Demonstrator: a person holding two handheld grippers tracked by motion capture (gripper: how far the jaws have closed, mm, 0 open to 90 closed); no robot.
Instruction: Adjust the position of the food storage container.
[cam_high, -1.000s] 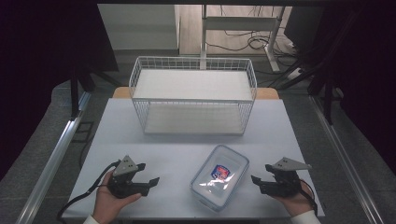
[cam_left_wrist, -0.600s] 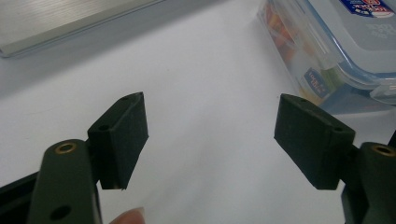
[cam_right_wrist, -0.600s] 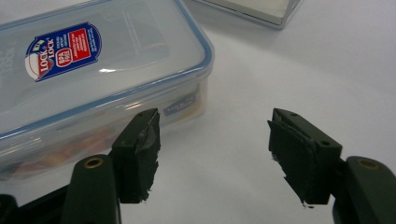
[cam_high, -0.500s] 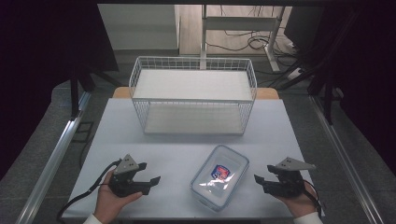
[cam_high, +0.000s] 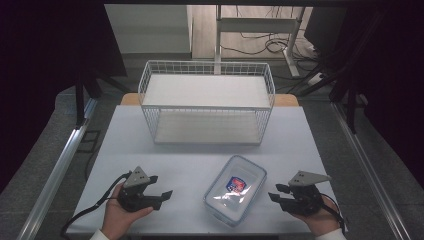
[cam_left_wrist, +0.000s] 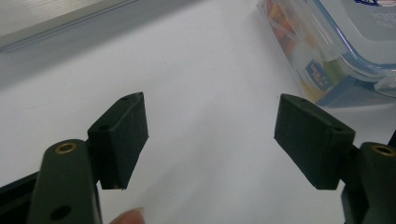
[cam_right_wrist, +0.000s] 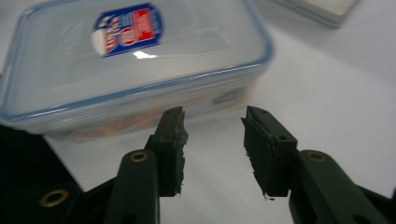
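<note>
A clear plastic food box (cam_high: 236, 189) with a blue-rimmed lid and a red and blue label lies on the white table (cam_high: 185, 160), near the front edge between both hands. My left gripper (cam_high: 159, 188) rests at the front left, open and empty, with the box (cam_left_wrist: 327, 51) off to its upper right. At the front right my right gripper (cam_high: 277, 192) is open too, its jaws a short way from the box's (cam_right_wrist: 135, 60) long side and not touching it.
A white wire basket (cam_high: 207, 102) stands at the back middle of the table, its inside bare. A black cable (cam_high: 90, 212) trails from the left gripper toward the front left edge. Dark curtains and metal rails flank the table.
The right gripper has shifted slightly lower and to the right. The left gripper and the box have hardly moved.
</note>
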